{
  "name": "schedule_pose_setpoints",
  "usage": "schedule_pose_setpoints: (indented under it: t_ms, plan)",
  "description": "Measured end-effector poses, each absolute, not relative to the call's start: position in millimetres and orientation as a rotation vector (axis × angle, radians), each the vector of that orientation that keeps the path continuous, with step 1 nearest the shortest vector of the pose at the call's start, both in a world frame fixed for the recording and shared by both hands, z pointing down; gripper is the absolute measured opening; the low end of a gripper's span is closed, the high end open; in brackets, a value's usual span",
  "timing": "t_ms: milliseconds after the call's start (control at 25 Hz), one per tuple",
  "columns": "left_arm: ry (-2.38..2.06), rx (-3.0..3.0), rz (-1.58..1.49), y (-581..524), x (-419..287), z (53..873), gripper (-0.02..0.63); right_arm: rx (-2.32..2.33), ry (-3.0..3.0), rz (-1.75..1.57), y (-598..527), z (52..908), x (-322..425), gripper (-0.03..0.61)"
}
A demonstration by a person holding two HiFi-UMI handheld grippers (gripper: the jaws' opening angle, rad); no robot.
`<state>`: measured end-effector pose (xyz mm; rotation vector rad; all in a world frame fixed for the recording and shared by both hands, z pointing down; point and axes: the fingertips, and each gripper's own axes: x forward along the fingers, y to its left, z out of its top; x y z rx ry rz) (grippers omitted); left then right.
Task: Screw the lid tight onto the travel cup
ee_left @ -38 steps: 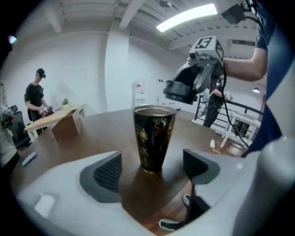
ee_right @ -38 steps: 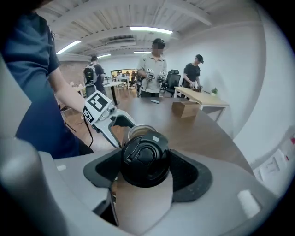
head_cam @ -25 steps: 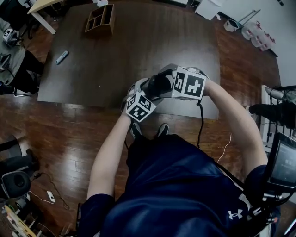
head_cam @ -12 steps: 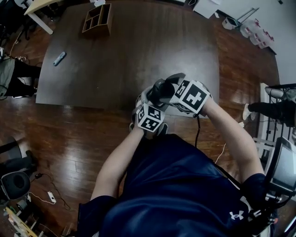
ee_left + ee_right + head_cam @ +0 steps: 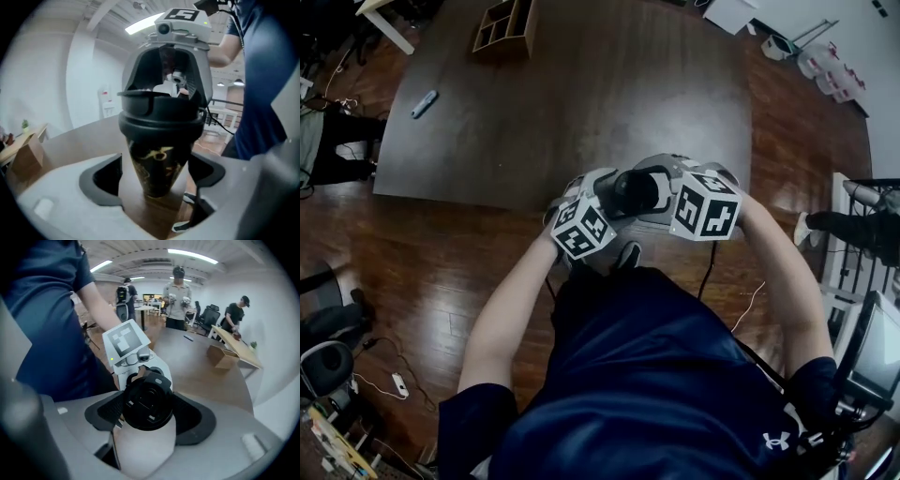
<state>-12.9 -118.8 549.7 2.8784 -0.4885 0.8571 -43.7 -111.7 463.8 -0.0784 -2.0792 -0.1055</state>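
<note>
Dark wooden table [image 5: 581, 94] on a wood floor [image 5: 422, 272], person in a navy shirt [image 5: 675, 394] stands at its near edge. Both grippers meet over that edge. Right gripper [image 5: 150, 414]: jaws clamped on the black lid [image 5: 147, 404], one pad on each side of its rim, camera looking straight at the lid's top. Left gripper [image 5: 157, 185]: jaws opening, spread wide, the travel cup [image 5: 157, 161] sits between them with a gap at each pad, so no grip. Cup is black with a gold pattern, held in the air at the table's near edge, with the lid seated on its mouth. Shoe [image 5: 628, 255] shows just below the grippers. Far end of table: wooden compartment box [image 5: 504, 26], small grey remote-like object [image 5: 424, 103] well apart to its left.
</note>
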Motion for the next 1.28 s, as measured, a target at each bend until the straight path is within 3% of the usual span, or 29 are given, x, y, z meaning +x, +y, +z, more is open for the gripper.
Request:
schedule_pose_setpoints:
  t_ms: [160, 520, 760, 960, 1280]
  plan:
    - [-0.434, 2.909, 0.866, -121, -1, 546, 0.403, -0.09, -2.078, -0.082, -118, 463, -44, 0.334]
    - [-1.07, 2.661, 0.709, -136, -6, 548, 0.402, 0.631, -2.095, 0.316, -132, 469, -40, 0.334]
    - [-0.69, 2.791, 0.764, -121, -12, 543, 0.433, 0.245, -2.163, 0.064, -126, 465, -46, 0.333]
    - [-0.499, 2.926, 0.889, -126, -11, 543, 0.402, -0.028, -2.203, -0.015, -126, 465, -45, 0.334]
    - [-1.004, 2.735, 0.768, -132, -11, 542, 0.388, 0.767, -2.168, 0.374, -136, 472, -32, 0.334]
